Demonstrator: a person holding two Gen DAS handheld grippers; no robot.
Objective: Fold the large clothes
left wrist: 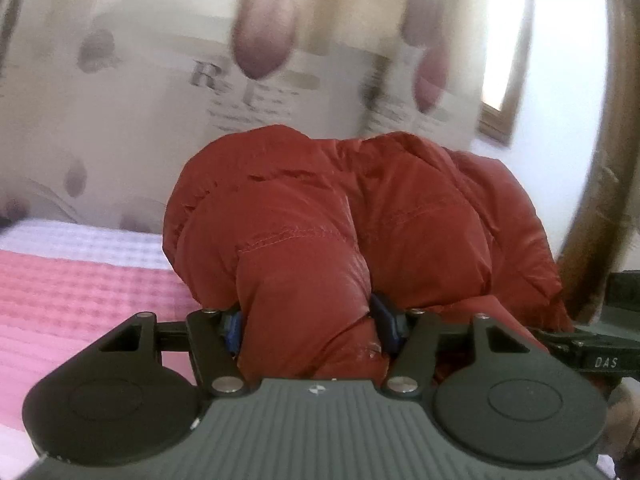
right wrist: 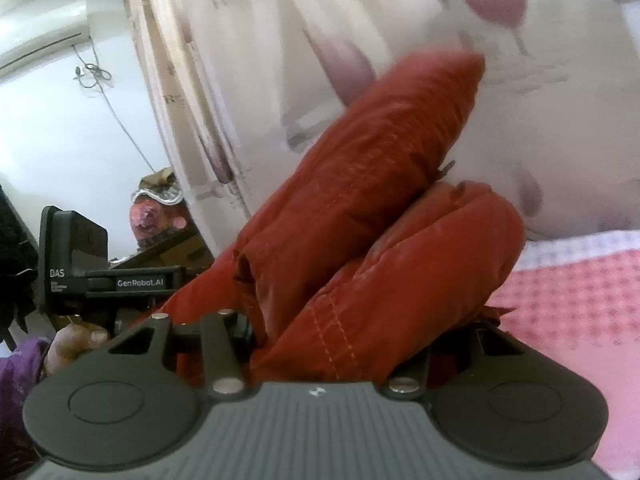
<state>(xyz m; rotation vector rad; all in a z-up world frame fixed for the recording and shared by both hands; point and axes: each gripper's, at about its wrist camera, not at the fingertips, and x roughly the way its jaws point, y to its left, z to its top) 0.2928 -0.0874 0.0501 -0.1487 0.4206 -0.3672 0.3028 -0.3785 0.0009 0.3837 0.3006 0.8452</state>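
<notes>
A puffy red quilted jacket (left wrist: 360,208) bulges up between the fingers of my left gripper (left wrist: 308,320). Both blue pads (left wrist: 234,330) press into a thick fold of it, so that gripper is shut on the jacket, held above the bed. In the right wrist view the same red jacket (right wrist: 380,184) rises in two padded folds from my right gripper (right wrist: 352,332), which is shut on it; its fingertips are buried in the fabric. The two grippers are side by side: the right one's body (left wrist: 592,356) shows at the left view's edge, and the left one's body (right wrist: 80,272) with a hand (right wrist: 76,344) in the right view.
A pink and white checked bedcover (left wrist: 80,288) (right wrist: 580,300) lies below. A pale curtain with purple leaf print (left wrist: 260,40) hangs close behind, blurred. A window (left wrist: 500,92) is at the right; a wall air conditioner (right wrist: 40,36) and cluttered furniture (right wrist: 160,216) stand at the left.
</notes>
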